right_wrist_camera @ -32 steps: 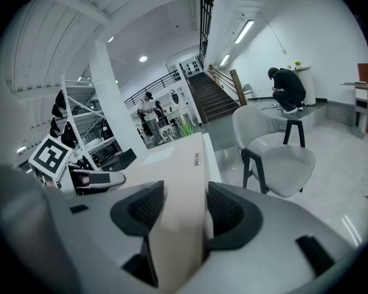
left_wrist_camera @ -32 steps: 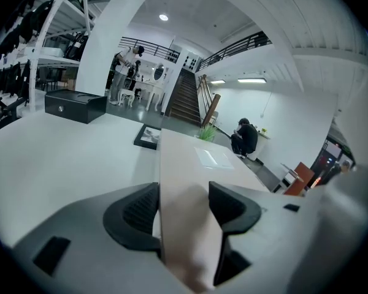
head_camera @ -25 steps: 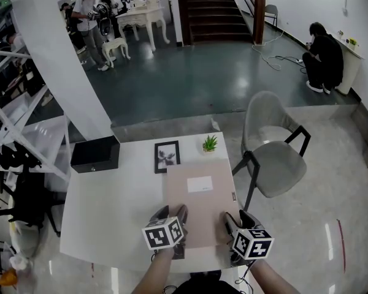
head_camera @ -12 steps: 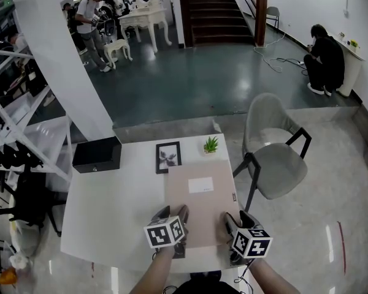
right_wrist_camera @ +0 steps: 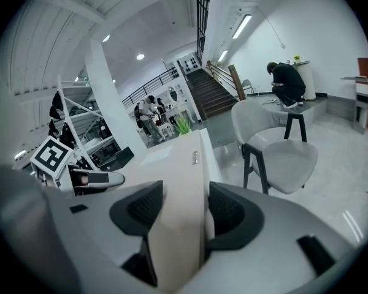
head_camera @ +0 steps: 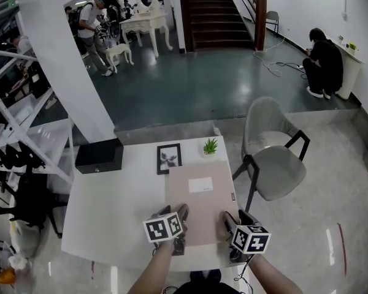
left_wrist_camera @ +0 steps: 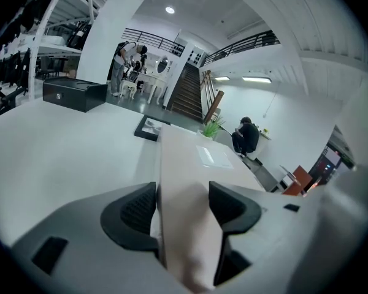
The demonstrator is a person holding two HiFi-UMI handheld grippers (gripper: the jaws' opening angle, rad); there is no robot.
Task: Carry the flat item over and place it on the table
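Observation:
A flat beige board [head_camera: 199, 204] with a white label lies on the white table [head_camera: 116, 213], at its right side. My left gripper [head_camera: 179, 225] is shut on the board's near left corner, and my right gripper [head_camera: 228, 230] is shut on its near right corner. In the left gripper view the board [left_wrist_camera: 184, 182] runs away between the black pads [left_wrist_camera: 138, 210] of the left gripper [left_wrist_camera: 183, 207]. The right gripper view shows the board's edge [right_wrist_camera: 187, 182] pinched in the right gripper [right_wrist_camera: 184, 213].
A framed picture [head_camera: 168, 157] and a small green plant [head_camera: 210, 144] sit just beyond the board. A black box [head_camera: 99, 155] rests at the table's far left. A grey chair [head_camera: 273, 158] stands right of the table. White shelving [head_camera: 18, 139] is on the left.
Both grippers keep their hold on the board, which stays in place on the table. The view has shifted slightly; people in the background have moved.

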